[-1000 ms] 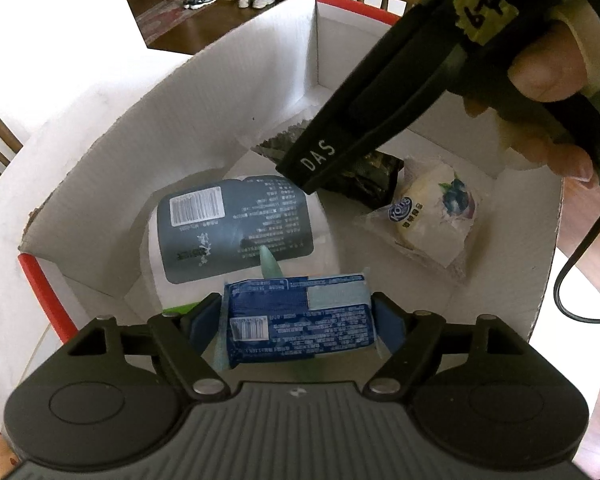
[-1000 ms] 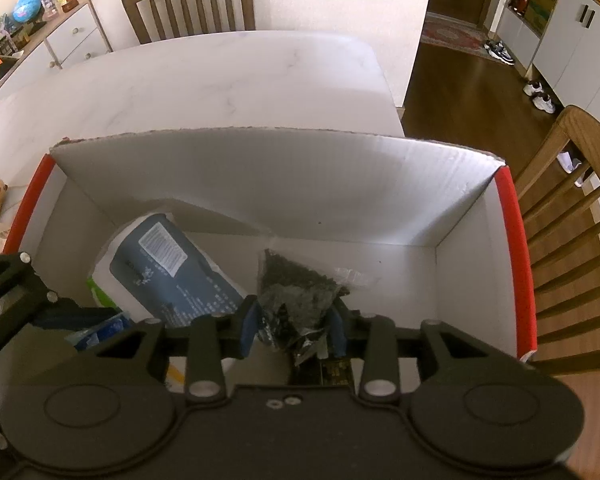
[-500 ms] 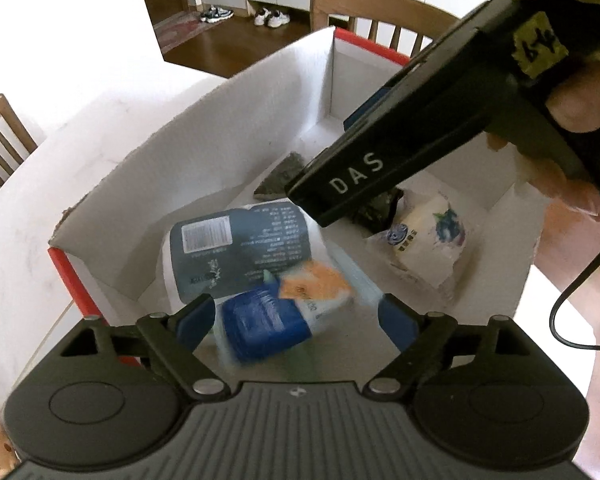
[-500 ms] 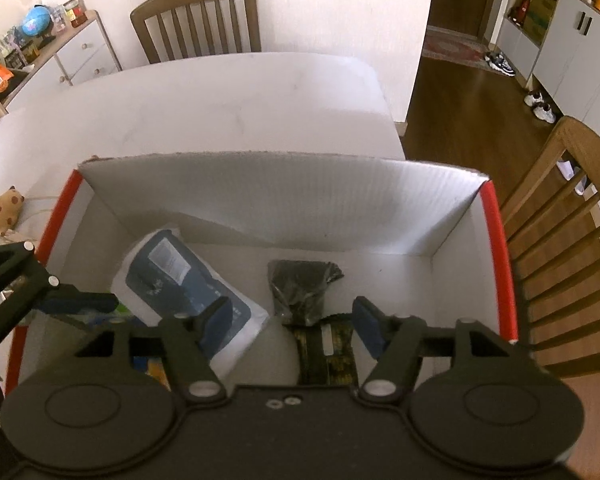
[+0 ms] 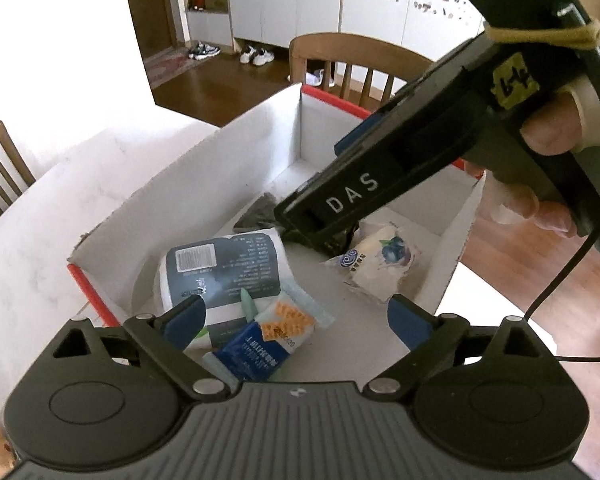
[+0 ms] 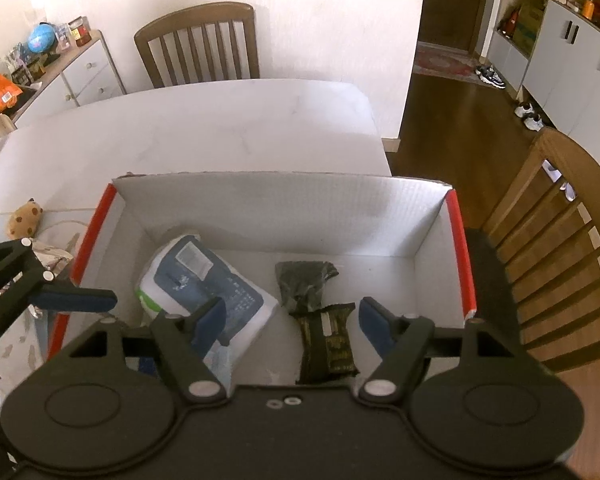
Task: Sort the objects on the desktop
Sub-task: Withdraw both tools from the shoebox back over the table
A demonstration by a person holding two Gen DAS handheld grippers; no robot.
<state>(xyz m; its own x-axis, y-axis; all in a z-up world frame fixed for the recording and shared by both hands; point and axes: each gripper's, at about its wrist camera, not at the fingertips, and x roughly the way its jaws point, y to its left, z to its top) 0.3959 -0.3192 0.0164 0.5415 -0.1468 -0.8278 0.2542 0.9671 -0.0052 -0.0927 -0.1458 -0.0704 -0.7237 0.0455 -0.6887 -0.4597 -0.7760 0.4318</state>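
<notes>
White table (image 6: 220,136) bearing red-edged box (image 6: 284,216); left gripper (image 5: 296,316) and right gripper (image 6: 292,318) opening above it, nothing between their jaws.

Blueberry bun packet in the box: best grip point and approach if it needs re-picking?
Judging from the left wrist view, take the blueberry bun packet across its plump middle, coming from above. It lies flat on the cardboard box floor, clear of the other packs, and its flat sealed edges look too thin to pinch reliably. The near wall crowds a side approach.
</notes>
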